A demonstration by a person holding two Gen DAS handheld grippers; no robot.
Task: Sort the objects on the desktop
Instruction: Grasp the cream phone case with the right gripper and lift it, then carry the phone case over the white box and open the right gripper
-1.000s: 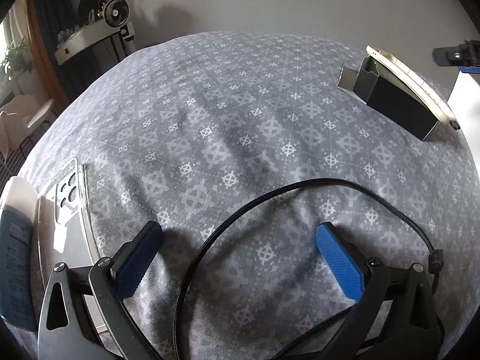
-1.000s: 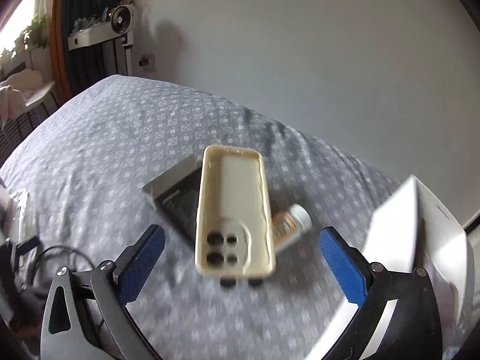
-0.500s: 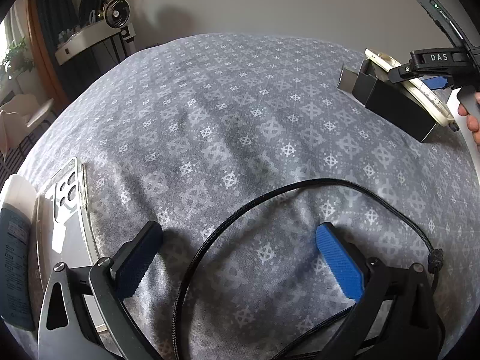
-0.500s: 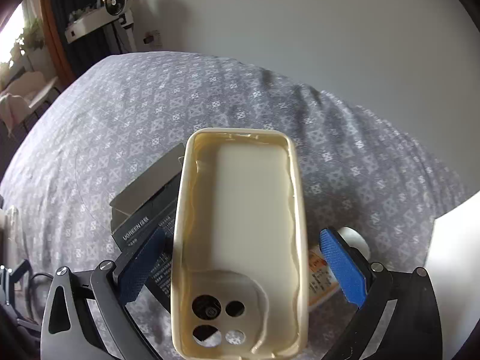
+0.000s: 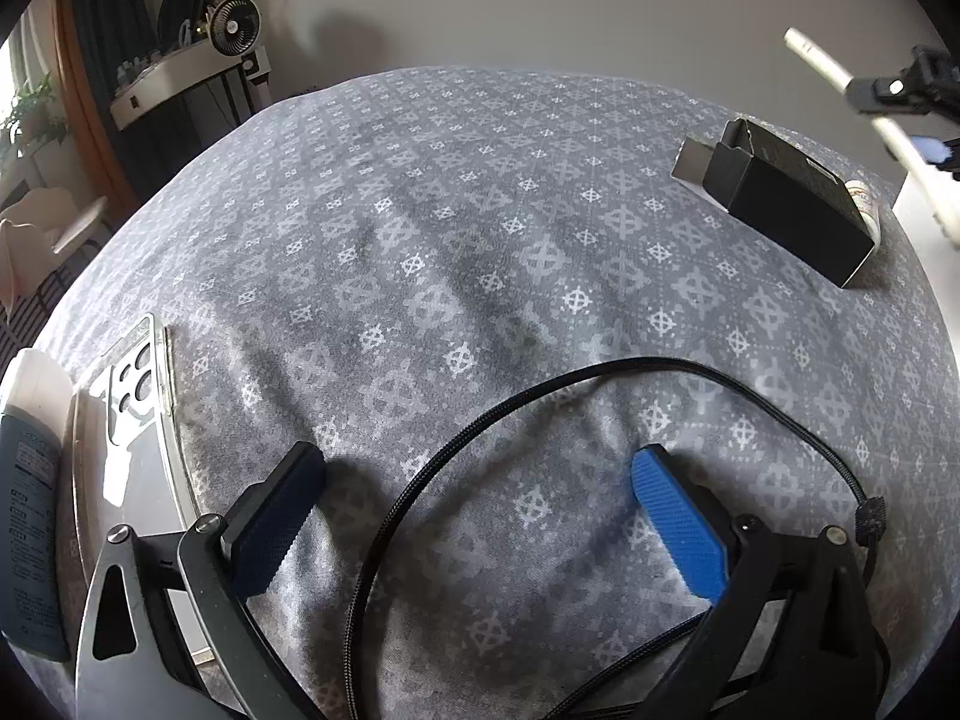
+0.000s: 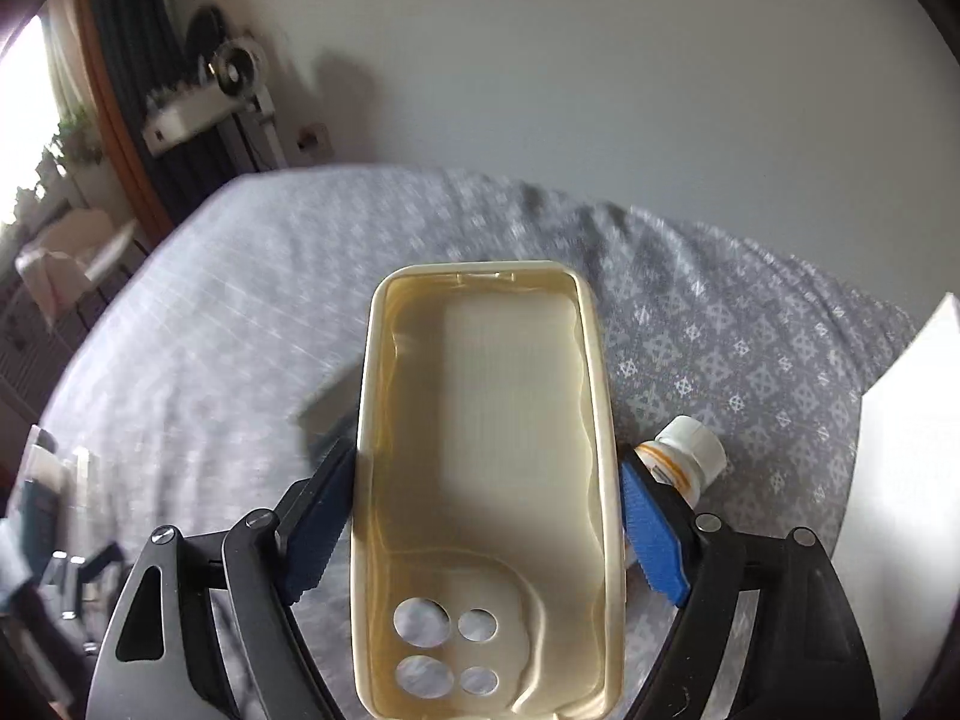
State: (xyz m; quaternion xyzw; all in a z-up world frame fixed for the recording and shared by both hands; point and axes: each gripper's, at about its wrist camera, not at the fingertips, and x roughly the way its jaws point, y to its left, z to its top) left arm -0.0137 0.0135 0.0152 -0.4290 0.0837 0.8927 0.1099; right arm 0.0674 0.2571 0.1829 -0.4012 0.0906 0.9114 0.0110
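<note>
From the left wrist camera, the left gripper (image 5: 480, 504) sits low in the frame with its two blue-padded fingers spread wide and nothing pinched between them. A black cable (image 5: 600, 396) loops across the grey patterned cloth (image 5: 456, 228) and runs through the gap between the fingers, touching neither pad. At the lower left edge lie a clear phone case (image 5: 135, 384) with its camera holes showing and, just beside it, a dark tube with a white cap (image 5: 30, 480). In the upper right a black box (image 5: 786, 204) lies on the cloth with one end flap open, and a small bottle (image 5: 864, 204) peeks out just behind it. Above that, at the far right edge, the right gripper (image 5: 900, 99) holds a cream phone case (image 5: 822, 63) seen edge-on, clear of the cloth. A small fan (image 5: 231, 30) stands on a shelf at the upper left.

From the right wrist camera, the cream phone case (image 6: 486, 480) fills the middle of the frame, open side toward the lens, its camera holes at the bottom. The right gripper (image 6: 486, 522) is closing, and both blue pads lie against the case's long sides, grasping it. The bottle (image 6: 684, 462), white-capped with an orange band, lies on the cloth (image 6: 750, 348) just right of the case, behind the right finger. A dark blurred shape left of the case may be the black box (image 6: 330, 414), though motion blur makes that hard to confirm. A white surface (image 6: 906, 420) fills the right edge.
</note>
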